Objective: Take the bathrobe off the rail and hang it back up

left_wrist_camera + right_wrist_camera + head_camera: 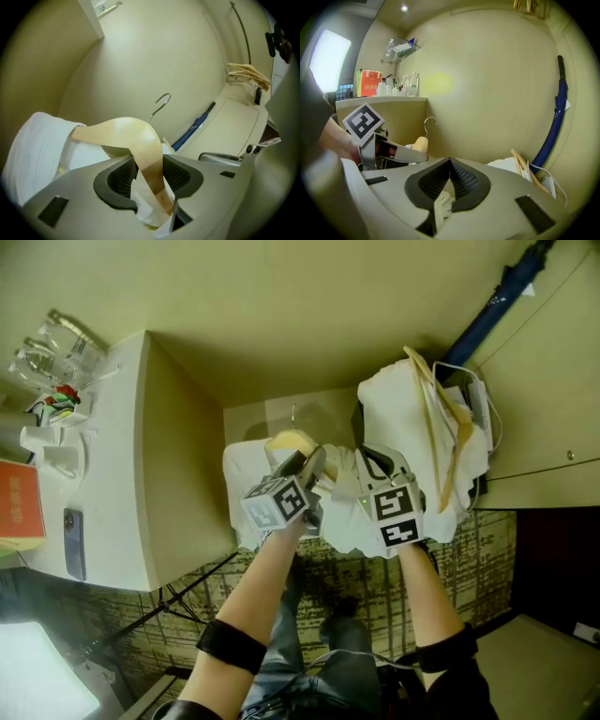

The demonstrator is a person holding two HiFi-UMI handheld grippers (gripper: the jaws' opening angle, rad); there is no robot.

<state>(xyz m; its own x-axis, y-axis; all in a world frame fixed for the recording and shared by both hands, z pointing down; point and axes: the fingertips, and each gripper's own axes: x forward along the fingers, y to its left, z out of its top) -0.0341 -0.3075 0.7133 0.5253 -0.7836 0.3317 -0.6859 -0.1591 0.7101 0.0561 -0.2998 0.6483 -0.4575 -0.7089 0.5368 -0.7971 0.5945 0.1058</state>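
The left gripper (149,171) pinches the pale curved wooden hanger (124,133) — the right gripper (449,176) squeezes tight on the soft white bathrobe (442,206).

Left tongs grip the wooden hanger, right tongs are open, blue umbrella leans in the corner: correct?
No. The right tongs are shut, pinching white bathrobe cloth, as the right gripper view shows. The rest is right.

Hotel-room wardrobe nook: glasses (49,351) on counter (122,474); umbrella (497,310); hangers (441,418)
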